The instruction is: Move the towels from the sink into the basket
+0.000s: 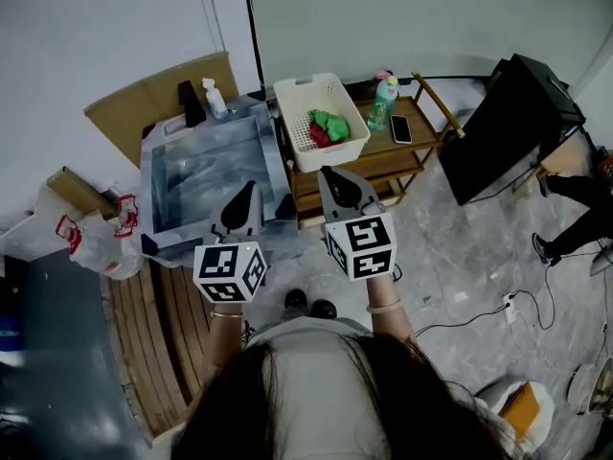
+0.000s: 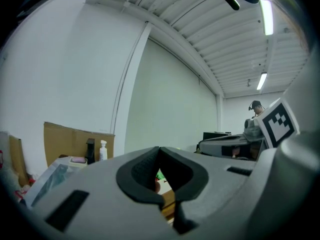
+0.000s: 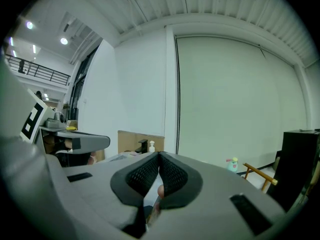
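Both grippers closed and empty near the sink; towels in the basket.

The sink [image 1: 153,195] stands by the wall, and the white basket [image 1: 337,151] sits just right of it on a wooden rack [image 1: 407,156]. The left gripper [image 1: 248,191] hovers over the sink's near rim, and the right gripper [image 1: 327,173] is beside it, in front of the rack. Each has its jaws pressed tip to tip with nothing between them. A green towel [image 1: 333,123] and a red towel [image 1: 317,135] lie bunched together in the basket. A bottle [image 1: 383,103] and a phone [image 1: 401,128] rest on the rack right of the basket.
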`<state>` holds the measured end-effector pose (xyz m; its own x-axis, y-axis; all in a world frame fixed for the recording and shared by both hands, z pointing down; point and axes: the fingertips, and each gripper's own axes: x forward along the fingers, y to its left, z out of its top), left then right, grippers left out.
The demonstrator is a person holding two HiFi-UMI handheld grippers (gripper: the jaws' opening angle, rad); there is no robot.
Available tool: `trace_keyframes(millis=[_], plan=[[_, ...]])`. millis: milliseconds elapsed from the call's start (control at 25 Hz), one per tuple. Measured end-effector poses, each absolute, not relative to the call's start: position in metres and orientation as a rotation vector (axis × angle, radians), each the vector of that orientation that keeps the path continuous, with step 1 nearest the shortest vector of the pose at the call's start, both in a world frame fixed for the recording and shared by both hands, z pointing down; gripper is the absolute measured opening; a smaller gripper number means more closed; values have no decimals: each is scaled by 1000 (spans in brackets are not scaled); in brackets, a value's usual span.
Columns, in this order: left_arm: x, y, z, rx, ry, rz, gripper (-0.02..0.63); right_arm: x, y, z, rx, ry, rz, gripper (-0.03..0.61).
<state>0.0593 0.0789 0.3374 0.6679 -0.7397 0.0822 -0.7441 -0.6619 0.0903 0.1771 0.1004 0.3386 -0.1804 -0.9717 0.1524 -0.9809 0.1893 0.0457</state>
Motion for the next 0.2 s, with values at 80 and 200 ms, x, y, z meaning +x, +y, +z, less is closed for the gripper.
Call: trace_keyframes(millis=[80, 200], plan=[[65, 85, 337, 2758, -1242, 61, 8, 183, 106, 339, 1901, -2315, 95, 25], [74, 94, 337, 2751, -1258, 61, 8, 192, 115, 339, 1888, -2330, 94, 25]])
